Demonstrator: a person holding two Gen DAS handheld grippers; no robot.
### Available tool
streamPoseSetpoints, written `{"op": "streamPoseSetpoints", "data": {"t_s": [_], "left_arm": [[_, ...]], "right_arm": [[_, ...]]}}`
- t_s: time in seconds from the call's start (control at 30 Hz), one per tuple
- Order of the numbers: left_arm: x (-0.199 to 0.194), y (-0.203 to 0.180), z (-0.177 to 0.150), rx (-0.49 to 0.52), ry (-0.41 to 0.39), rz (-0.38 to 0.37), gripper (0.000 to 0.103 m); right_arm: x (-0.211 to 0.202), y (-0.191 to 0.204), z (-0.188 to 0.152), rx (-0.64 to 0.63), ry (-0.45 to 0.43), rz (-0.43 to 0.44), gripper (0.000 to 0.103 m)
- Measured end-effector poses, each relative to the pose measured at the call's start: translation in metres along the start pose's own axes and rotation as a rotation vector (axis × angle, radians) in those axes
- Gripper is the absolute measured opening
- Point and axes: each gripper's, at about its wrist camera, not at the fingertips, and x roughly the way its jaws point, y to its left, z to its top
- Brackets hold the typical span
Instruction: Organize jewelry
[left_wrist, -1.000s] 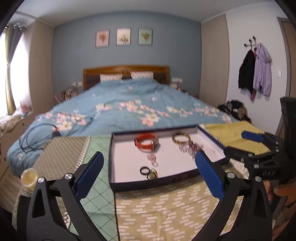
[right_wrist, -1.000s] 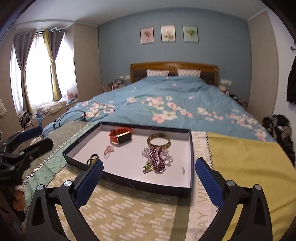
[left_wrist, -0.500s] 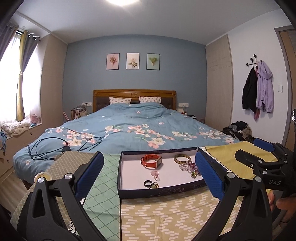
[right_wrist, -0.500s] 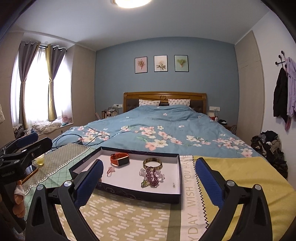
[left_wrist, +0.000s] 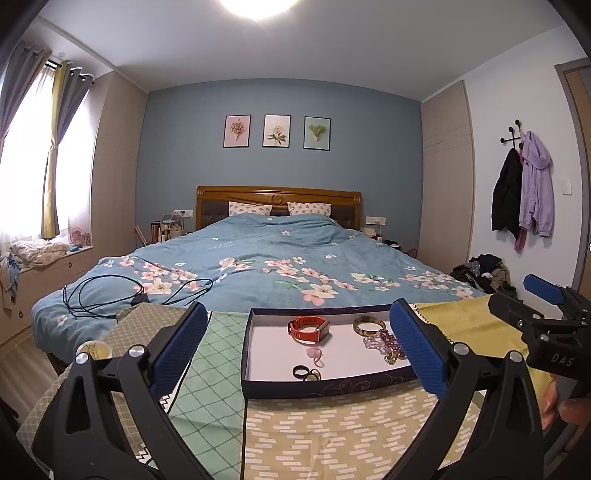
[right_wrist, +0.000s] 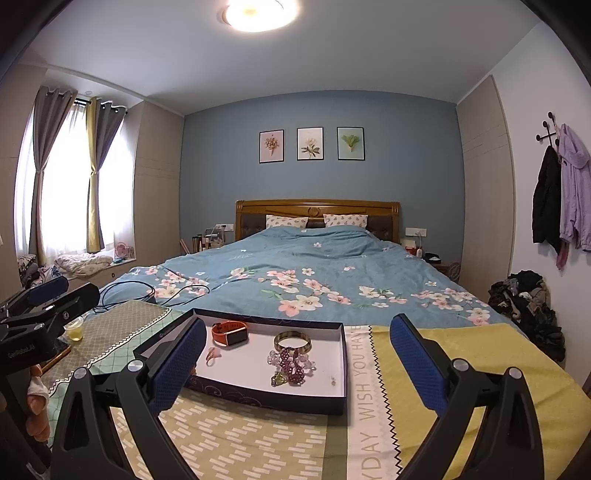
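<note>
Both grippers are wide apart and hold nothing. The left gripper and right gripper hover near the dark jewelry tray, which lies ahead with an orange smartwatch, a bangle and purple beads.

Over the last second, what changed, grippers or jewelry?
Both views tilted up and drew back: ceiling light now shows, tray sits lower and smaller. Left gripper and right gripper are open as before, holding nothing. Orange watch, bangle and purple beads lie unmoved in the tray.
</note>
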Motion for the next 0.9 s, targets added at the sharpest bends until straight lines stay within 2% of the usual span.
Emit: {"op": "streamPoseSetpoints", "data": {"t_s": [0.3,0.9], "left_arm": [[-0.0026,-0.0012,-0.0007,0.003,-0.005,0.014,0.097],[0.0047,-0.0028,-0.0029,-0.019,0.013,-0.01,0.097]], "right_arm": [[-0.0053,0.0004,0.0017,-0.008,-0.022,-0.018,0.096],[-0.0101,0.003,0.0049,-0.01,-0.061,-0.021,0.096]]}}
